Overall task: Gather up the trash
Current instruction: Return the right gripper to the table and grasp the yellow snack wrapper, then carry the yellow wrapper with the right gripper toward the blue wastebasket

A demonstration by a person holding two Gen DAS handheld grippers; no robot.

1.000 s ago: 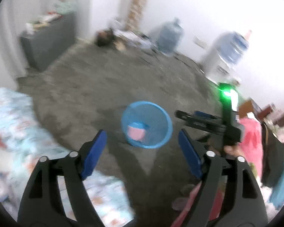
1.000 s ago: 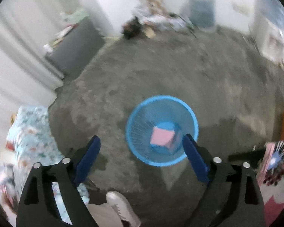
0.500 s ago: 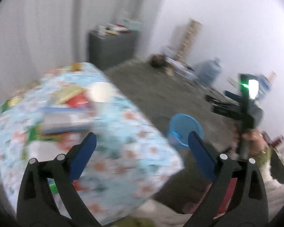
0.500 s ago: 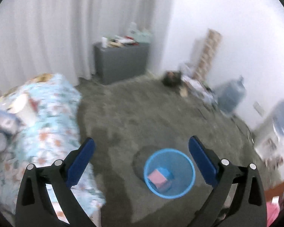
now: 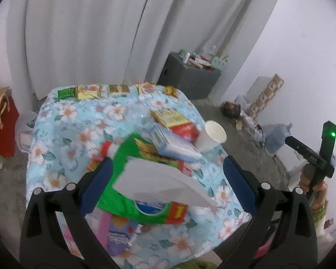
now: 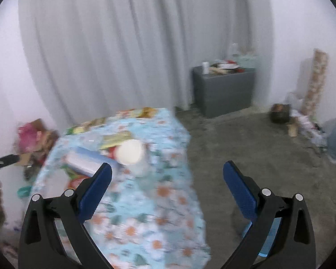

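A table with a blue floral cloth (image 5: 62, 132) carries trash: a white paper sheet (image 5: 161, 182), a green wrapper (image 5: 132, 157), a blue-white box (image 5: 172, 143), a red packet (image 5: 186, 131), a white paper cup (image 5: 214, 133) and several gold packets along the far edge (image 5: 88, 91). My left gripper (image 5: 168, 188) is open and empty above the paper sheet. My right gripper (image 6: 168, 190) is open and empty over the table's right edge (image 6: 190, 157); the cup (image 6: 131, 152) and box (image 6: 85, 161) lie ahead of it. A sliver of the blue bin (image 6: 266, 233) shows behind the right finger.
A grey cabinet (image 6: 224, 89) with clutter stands by the white curtain. Red and brown bags (image 5: 0, 116) sit left of the table. A water jug (image 5: 275, 136) and floor clutter (image 6: 282, 112) lie along the right wall. The other hand-held gripper (image 5: 313, 157) shows at right.
Both grippers have swung up and left from the blue bin on the floor to the table. The table's trash now fills the left view. Both stay open.
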